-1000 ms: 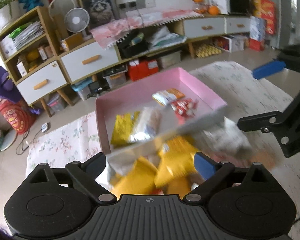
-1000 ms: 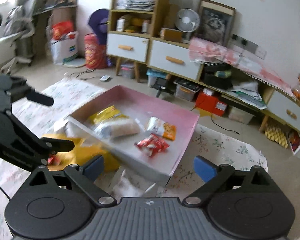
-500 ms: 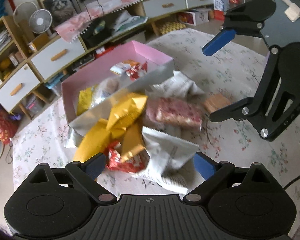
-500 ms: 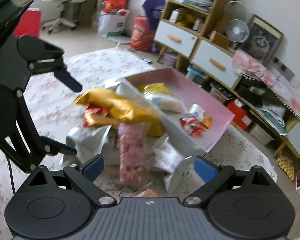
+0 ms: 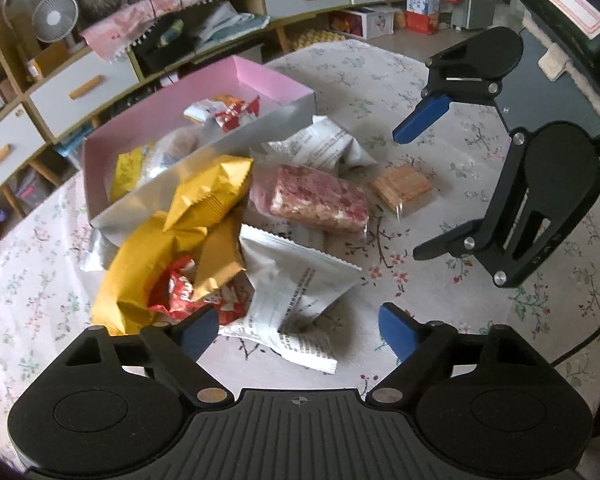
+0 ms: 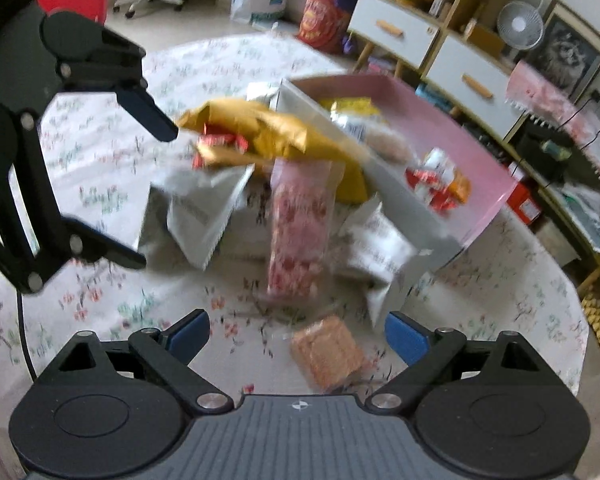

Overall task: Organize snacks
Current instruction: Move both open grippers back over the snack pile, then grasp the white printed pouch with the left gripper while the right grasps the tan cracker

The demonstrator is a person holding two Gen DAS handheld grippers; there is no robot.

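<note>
Fingers of the left gripper (image 5: 296,332) stand spread and have just been closing in, with a white snack packet (image 5: 296,292) lying between them, not pinched. Right gripper (image 6: 296,334) fingers are likewise spread and narrowing; a brown wafer pack (image 6: 326,350), blurred, lies between their tips on the counter (image 5: 440,80). Beyond both pairs a pink-speckled bar (image 5: 320,200) and yellow bags (image 5: 204,204) lean against the pink box (image 5: 260,76), whose contents are partly hidden by its near wall.
</note>
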